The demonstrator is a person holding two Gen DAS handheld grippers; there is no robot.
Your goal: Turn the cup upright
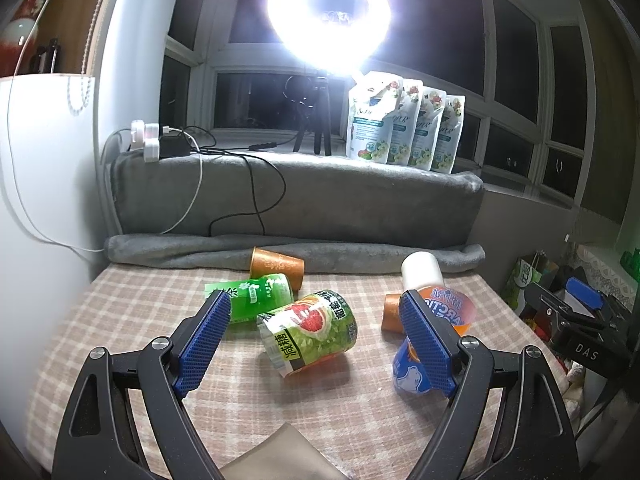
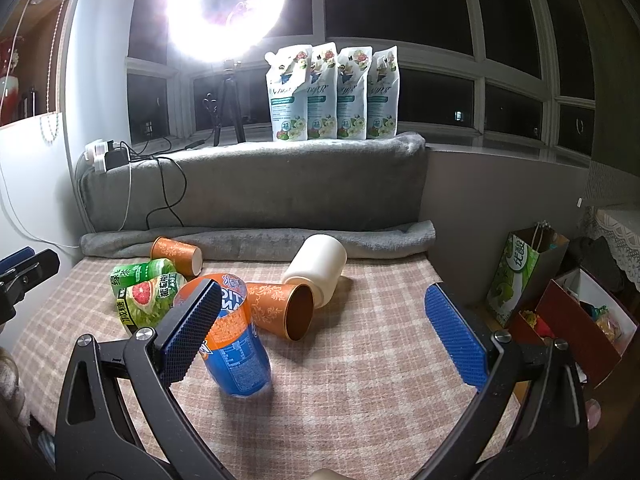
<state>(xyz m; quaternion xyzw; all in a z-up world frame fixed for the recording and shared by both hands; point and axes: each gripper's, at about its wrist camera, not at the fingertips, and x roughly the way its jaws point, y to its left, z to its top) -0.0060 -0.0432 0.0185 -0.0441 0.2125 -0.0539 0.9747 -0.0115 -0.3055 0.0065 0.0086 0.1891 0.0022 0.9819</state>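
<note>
Checked beige cloth (image 2: 360, 344) covers the table, a rolled grey blanket (image 2: 256, 240) runs along its far edge, and a ring light (image 2: 226, 8) blazes in front of dark windows, with four white refill pouches (image 2: 332, 92) lined up on the sill. Six cups on the cloth, and only one is standing: the blue and orange cup (image 2: 236, 344) is upright, mouth up, right at the near left of the right wrist view. Just behind it an orange patterned cup (image 2: 280, 308) lies on its side, its open mouth facing the camera, and a white cup (image 2: 316, 272) lies tipped against its far side. Further left, a grapefruit-print cup (image 1: 308, 332) and a green tea cup (image 1: 256, 296) lie on their sides, touching, with a second orange cup (image 1: 276, 266) down by the blanket.

The right gripper (image 2: 324, 330) is spread wide, nothing between its blue pads (image 2: 456, 336); its left pad sits just in front of the blue and orange cup's rim, and whether it touches I cannot tell. The left gripper (image 1: 316, 338) is also wide open and empty, framing the grapefruit-print cup from above without touching it. Off to the right, a green paper bag (image 2: 520, 276) stands beside the table.
</note>
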